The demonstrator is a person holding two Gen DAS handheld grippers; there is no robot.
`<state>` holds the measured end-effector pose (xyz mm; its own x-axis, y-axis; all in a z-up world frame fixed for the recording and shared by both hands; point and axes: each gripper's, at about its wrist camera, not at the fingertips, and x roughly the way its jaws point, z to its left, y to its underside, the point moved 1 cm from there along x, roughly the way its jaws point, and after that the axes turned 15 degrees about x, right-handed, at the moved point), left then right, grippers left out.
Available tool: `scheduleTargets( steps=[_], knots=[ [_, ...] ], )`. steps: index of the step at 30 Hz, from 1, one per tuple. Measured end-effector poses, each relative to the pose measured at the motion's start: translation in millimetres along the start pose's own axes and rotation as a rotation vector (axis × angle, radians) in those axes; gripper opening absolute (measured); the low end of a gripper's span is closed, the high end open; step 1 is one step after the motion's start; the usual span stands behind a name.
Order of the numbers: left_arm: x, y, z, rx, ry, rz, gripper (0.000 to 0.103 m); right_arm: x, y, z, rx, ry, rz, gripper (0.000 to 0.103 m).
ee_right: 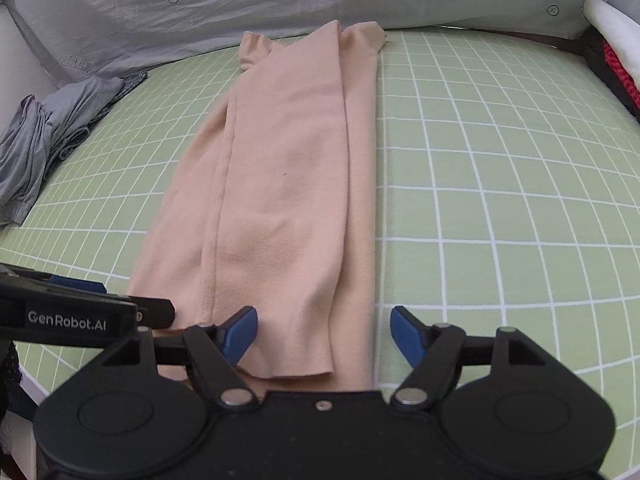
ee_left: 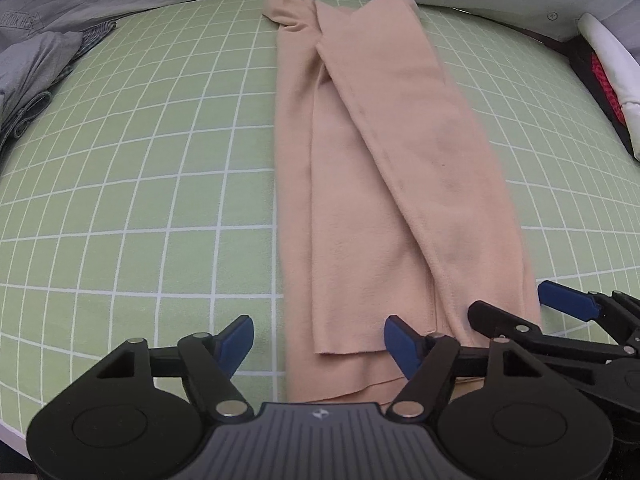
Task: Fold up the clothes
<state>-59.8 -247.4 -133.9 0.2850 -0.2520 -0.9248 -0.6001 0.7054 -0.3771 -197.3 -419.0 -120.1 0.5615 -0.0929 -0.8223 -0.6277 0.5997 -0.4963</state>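
Peach garment [ee_left: 360, 184] lies lengthwise, pointing away; both hand-held grippers gape, empty.

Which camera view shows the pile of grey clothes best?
The right wrist view: the grey clothes lie in full sight at the left edge of the green mat. In the left wrist view the pile is squeezed into the corner, partly cut off.

We carry two matte black plastic grippers [ee_left: 318, 344] [ee_right: 324, 338] with blue rubber finger pads [ee_left: 240, 340], silver pivot pins, round side discs, one ribbed grey base, and white "GenRobot.AI" lettering.
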Motion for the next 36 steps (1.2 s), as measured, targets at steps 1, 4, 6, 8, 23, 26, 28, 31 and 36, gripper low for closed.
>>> scheduleTargets(
  steps=[1,4,6,8,23,26,28,31,36],
  knots=[
    [4,-1,-3,0.002,-0.007,0.009,0.071,1,0,1,-0.002,0.005,-0.006,0.075],
    [16,-3,-6,-0.008,-0.001,0.012,0.071,3,0,3,-0.015,0.014,-0.023,0.074],
    [21,2,-4,-0.027,0.014,0.001,0.07,3,0,4,-0.028,0.011,-0.023,0.073],
    [24,4,-4,-0.034,0.023,-0.007,0.07,3,0,6,-0.048,-0.004,-0.017,0.065],
    [-31,59,-37,-0.163,0.323,0.01,0.013,-73,13,-20,0.067,-0.224,0.139,0.013],
    [-60,51,-35,-0.185,0.339,-0.051,0.013,-102,2,-25,0.092,-0.269,0.098,0.013],
    [-77,30,-35,-0.166,0.307,-0.133,0.013,-112,-15,-22,0.104,-0.311,0.05,0.013],
    [-102,-9,-30,-0.176,0.296,-0.248,0.013,-122,-48,-11,0.079,-0.356,-0.043,0.012],
    [-143,-59,-9,-0.216,0.278,-0.426,0.013,-130,-106,0,0.128,-0.43,-0.186,0.012]
  ],
)
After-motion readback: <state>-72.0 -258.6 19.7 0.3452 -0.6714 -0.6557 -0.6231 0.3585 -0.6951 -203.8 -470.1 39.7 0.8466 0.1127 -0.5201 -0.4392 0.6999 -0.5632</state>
